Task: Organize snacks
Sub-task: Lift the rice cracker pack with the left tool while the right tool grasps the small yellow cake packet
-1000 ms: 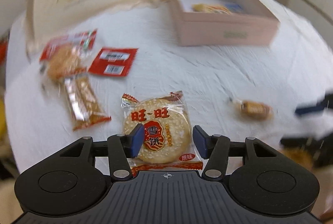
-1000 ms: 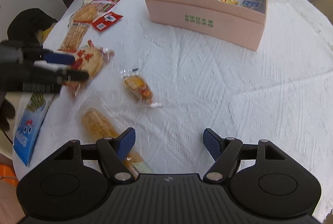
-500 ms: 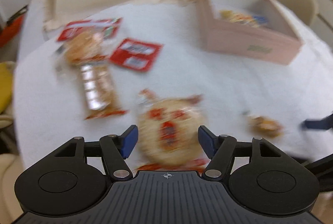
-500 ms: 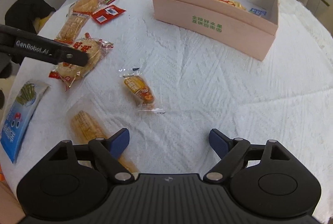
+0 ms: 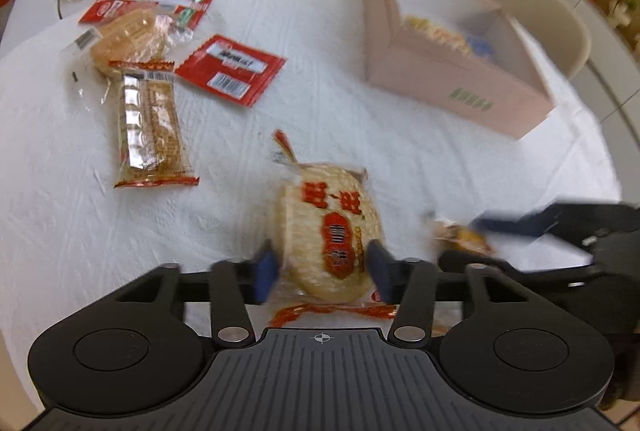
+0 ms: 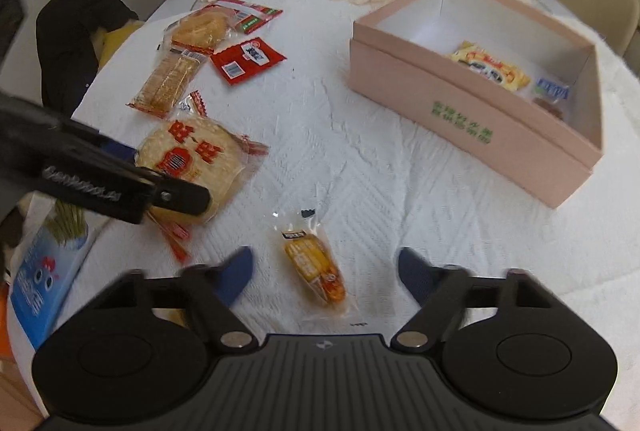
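Since a second ago your left claw (image 5: pixel 322 267) has clamped on the round rice cracker in clear red-printed wrap (image 5: pixel 328 227) and tipped it up off the white-clothed table (image 5: pixel 320 79). Your right claw (image 6: pixel 324 273), fingers apart, now straddles the small orange wrapped candy (image 6: pixel 314 263). Pink cardboard box (image 6: pixel 472 127) at two o'clock holds a few packets; at least five snacks remain outside, most at ten o'clock.

Red "旺旺" on the round rice cracker pack (image 6: pixel 192 159), "GenRobot.AI" on the left gripper (image 5: pixel 322 267) arm, green box print unreadable.
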Demonstrator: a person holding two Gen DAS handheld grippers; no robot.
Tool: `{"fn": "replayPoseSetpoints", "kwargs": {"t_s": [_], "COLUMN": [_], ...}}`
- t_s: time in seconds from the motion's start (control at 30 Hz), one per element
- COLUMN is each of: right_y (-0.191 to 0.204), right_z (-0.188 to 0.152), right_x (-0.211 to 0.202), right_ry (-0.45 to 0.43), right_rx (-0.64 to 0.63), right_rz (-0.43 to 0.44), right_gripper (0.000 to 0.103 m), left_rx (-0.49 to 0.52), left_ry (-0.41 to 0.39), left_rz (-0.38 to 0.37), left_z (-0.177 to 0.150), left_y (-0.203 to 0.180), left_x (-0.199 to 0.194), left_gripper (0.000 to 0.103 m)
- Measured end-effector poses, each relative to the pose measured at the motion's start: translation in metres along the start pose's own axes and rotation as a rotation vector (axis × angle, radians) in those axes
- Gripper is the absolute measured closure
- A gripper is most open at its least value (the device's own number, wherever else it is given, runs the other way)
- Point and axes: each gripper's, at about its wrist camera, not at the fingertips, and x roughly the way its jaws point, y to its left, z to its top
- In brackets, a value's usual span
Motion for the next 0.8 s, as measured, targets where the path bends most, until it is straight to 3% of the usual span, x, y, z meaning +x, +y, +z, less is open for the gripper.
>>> {"fn": "replayPoseSetpoints", "kwargs": {"t_s": [0.17, 0.33, 0.5, 0.63, 0.8], "right_y": [0.007, -0.005, -0.022, -0.031, -0.039], "right_z": [-0.006, -0.009, -0.017, -0.028, -0.03], "right_x": [-0.02, -0.05, -0.054, -0.06, -0.077], "right_ry": [-0.008, -0.047, -0.043, -0.046, -0.079], "right_rx": [-0.057, -0.023, 0.061, 0.105, 0.129], "right_rz": [-0.025, -0.031, -0.041, -0.04, -0.051], "right_gripper": [0.084, 0.084, 0.084, 0.084, 0.084], "left_rx": [0.024, 0.044, 0.017, -0.031, -0.039], "left_ry": [-0.027, -0.027, -0.022, -0.037, -0.077], "left_rz": [-0.026, -0.055, -0.107, -0.181, -0.272], "left_z": [0.001, 0.005, 0.016, 0.021, 0.021], "left_y": [-0.007, -0.018, -0.023, -0.019, -0.029], "left_x": [-0.016, -0.009, 0.018, 0.027, 0.019], "left_gripper": [0.073, 0.074, 0.066, 0.069, 0.082]}}
